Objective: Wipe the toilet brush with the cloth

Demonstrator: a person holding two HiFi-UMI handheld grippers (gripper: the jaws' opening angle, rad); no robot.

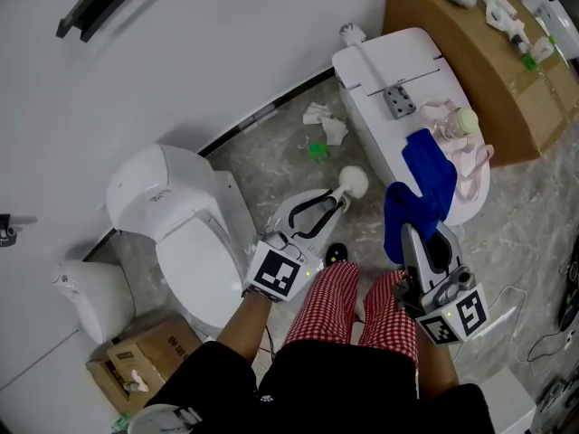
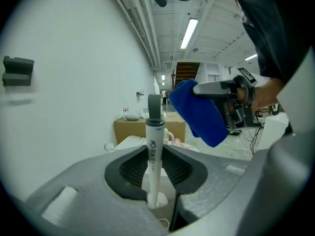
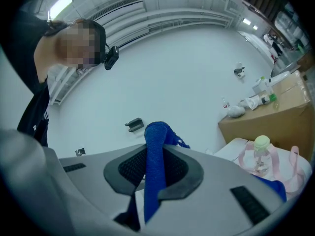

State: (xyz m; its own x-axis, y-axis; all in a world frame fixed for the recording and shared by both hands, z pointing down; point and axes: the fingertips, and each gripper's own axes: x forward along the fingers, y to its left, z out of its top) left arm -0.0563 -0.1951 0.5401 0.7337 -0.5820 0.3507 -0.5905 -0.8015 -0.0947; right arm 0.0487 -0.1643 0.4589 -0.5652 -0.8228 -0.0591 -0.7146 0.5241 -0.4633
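Head view shows the left claw (image 1: 324,204) clenched on the toilet brush (image 1: 352,182) by its handle and the right claw (image 1: 409,235) gripping the blue cloth (image 1: 404,208) nearby, both above the floor, so wiping looks about to start, needing the cloth brought against the brush.

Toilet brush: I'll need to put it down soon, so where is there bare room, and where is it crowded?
Bare floor lies between the toilet and the crumpled tissues, and again right of the white unit, below the cardboard box. The unit's near end is crowded: bottle, pink bag.
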